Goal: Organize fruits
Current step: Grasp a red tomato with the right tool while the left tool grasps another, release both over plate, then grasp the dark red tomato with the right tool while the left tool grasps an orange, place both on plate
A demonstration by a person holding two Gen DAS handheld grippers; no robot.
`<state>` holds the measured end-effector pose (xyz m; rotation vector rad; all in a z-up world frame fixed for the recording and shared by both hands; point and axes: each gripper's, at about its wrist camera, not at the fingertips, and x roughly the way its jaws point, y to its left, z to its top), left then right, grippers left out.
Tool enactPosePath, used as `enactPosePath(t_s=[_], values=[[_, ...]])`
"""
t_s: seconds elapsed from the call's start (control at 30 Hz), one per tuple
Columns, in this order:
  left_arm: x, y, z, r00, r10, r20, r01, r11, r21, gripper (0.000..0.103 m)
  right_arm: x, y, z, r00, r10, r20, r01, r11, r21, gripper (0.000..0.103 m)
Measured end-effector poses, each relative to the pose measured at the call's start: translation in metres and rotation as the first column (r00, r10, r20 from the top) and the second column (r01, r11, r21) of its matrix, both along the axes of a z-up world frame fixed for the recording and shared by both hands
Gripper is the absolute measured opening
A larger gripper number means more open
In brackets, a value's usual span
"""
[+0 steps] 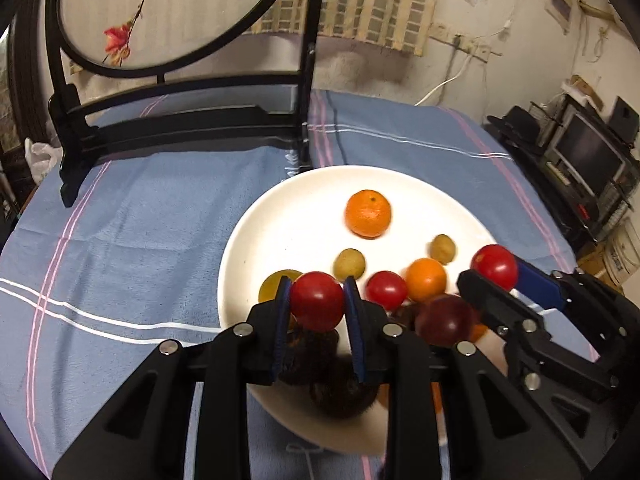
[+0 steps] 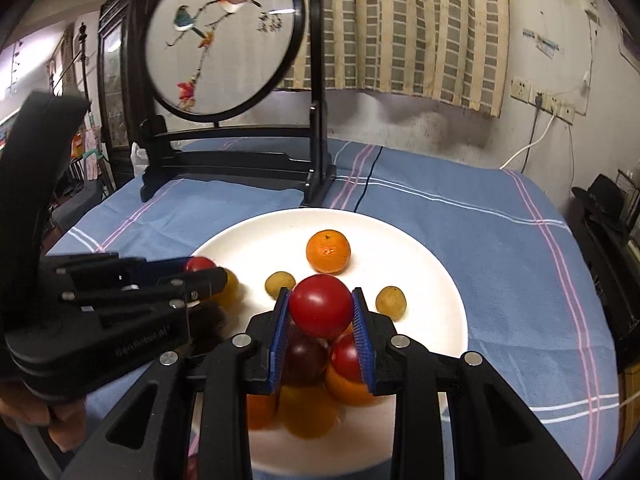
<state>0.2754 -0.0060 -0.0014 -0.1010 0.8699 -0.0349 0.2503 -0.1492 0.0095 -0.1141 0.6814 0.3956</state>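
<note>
1. At the far left of the bench, which is draped in a blue cloth with pink and white stripes, a black stand holds up a round embroidered screen showing two birds on a branch.
2. Right of the stand's base sits a white plate carrying the loose fruit.
3. The left gripper is clamped on a red tomato, its blue pads pressing both sides, and holds it above the plate's left-hand part. A yellow-green fruit shows just behind its left finger.
4. Dark fruit lies blurred under the left gripper's fingers; what kind, I cannot tell.
5. Toward the plate's middle, a small green fruit lies apart from a mandarin that sits farther back, on its own.
6. A heap nearer the front holds another red tomato, an orange fruit and a dark red one, all touching.
7. A second small green fruit lies behind that heap.
8. The right gripper carries its own red tomato between its blue pads, above the heap; the left wrist view shows this same tomato at the plate's right edge. The pads sit against its sides, so the tomato is held.
9. At the far right, beyond the bench, dark shelving with electronics stands by the wall.
</note>
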Motion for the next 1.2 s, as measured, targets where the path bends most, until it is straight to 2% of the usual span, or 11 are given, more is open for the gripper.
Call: enactPosePath(t_s=[0.07, 0.13, 0.17, 0.27, 0.4, 0.53, 0.6, 0.73, 0.83, 1.07, 1.2], values=[[0.004, 0.002, -0.003, 1.0, 0.031, -0.002, -0.031, 0.999, -0.012, 0.031, 0.006, -0.002, -0.003, 1.0, -0.024, -0.013, 0.024, 1.0, 0.013, 0.053], [0.002, 0.006, -0.001, 0.998, 0.061, 0.018, -0.06, 0.997, -0.04, 0.061, 0.004, -0.007, -0.005, 0.998, -0.056, -0.002, 0.056, 0.998, 0.014, 0.054], [-0.002, 0.008, 0.003, 0.996, 0.077, 0.04, -0.076, 0.996, -0.039, 0.065, 0.001, -0.009, -0.004, 0.999, -0.054, 0.003, 0.054, 0.998, 0.015, 0.054], [-0.013, 0.011, 0.011, 0.995, 0.079, 0.061, -0.078, 0.997, -0.013, 0.066, -0.013, -0.017, 0.002, 0.998, -0.052, 0.023, 0.051, 0.999, 0.02, 0.054], [-0.041, 0.027, 0.014, 0.99, 0.129, 0.056, -0.128, 0.992, -0.014, 0.067, -0.04, -0.029, 0.007, 0.999, -0.027, 0.028, 0.026, 0.999, 0.034, 0.061], [-0.072, 0.036, 0.004, 0.989, 0.144, 0.028, -0.144, 0.99, -0.008, 0.072, -0.077, -0.032, -0.002, 1.0, 0.006, 0.01, -0.005, 0.999, -0.043, 0.061], [-0.087, 0.037, -0.005, 0.99, 0.141, 0.005, -0.142, 0.99, 0.018, 0.076, -0.094, -0.032, -0.009, 0.999, 0.03, -0.016, -0.031, 0.998, -0.053, 0.061], [-0.11, 0.036, -0.019, 0.992, 0.114, -0.044, -0.113, 0.993, 0.04, 0.078, -0.118, -0.027, -0.022, 0.997, 0.046, -0.059, -0.05, 0.995, -0.083, 0.061], [-0.12, 0.038, -0.025, 0.993, 0.113, -0.047, -0.111, 0.993, 0.032, 0.084, -0.127, -0.02, -0.033, 0.994, 0.059, -0.096, -0.07, 0.991, -0.113, 0.061], [-0.127, 0.051, -0.024, 0.993, 0.116, 0.016, -0.116, 0.993, 0.032, 0.086, -0.134, 0.008, -0.056, 0.985, 0.098, -0.145, -0.125, 0.972, -0.198, 0.061], [-0.123, 0.059, -0.025, 0.993, 0.121, 0.009, -0.121, 0.992, 0.031, 0.086, -0.128, 0.02, -0.063, 0.981, 0.119, -0.151, -0.15, 0.966, -0.21, 0.061]])
